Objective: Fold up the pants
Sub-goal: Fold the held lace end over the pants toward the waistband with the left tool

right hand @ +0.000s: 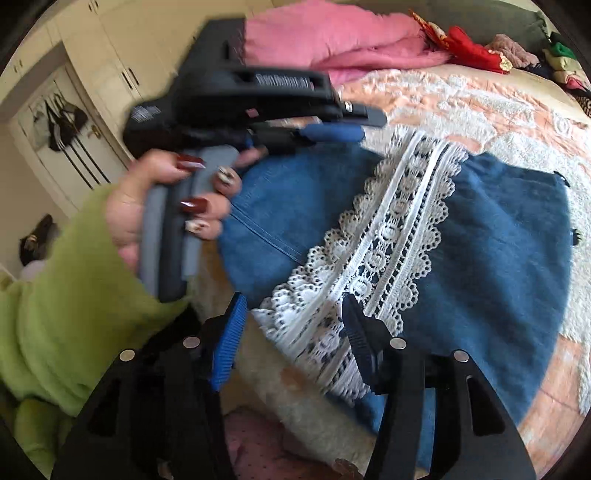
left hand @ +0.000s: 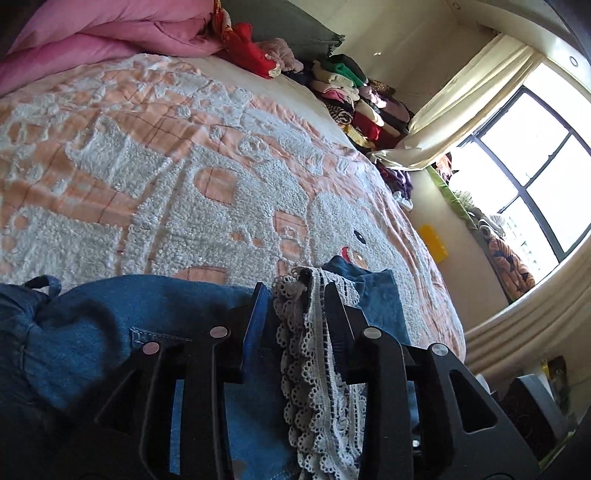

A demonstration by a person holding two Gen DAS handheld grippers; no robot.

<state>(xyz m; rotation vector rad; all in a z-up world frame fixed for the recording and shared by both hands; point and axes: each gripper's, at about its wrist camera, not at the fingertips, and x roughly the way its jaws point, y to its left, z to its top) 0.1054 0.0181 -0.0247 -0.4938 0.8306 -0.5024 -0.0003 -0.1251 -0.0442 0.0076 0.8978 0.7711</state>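
Note:
Blue denim pants [right hand: 498, 236] with a white lace trim [right hand: 391, 236] lie on the bed. In the right wrist view my right gripper [right hand: 293, 306] stands open; the lace's near end lies loose between its fingers, with a gap to the blue pad [right hand: 231, 332]. A hand in a green sleeve [right hand: 66, 295] holds my left gripper [right hand: 373, 123], blurred, by the far end of the lace. In the left wrist view the left gripper [left hand: 295, 291] has bunched lace trim [left hand: 314, 369] in the narrow gap between its fingers, lying slack rather than pinched. Denim pants [left hand: 92, 332] spread beneath it.
The bed carries a peach and white tufted blanket [left hand: 184, 166]. A pink quilt [left hand: 110, 33] and red cloth [left hand: 247, 48] lie at the headboard. Stacks of folded clothes [left hand: 354, 103] line the far bed edge. A window [left hand: 524, 173] and curtain are to the right; cupboards [right hand: 110, 74] stand behind the hand.

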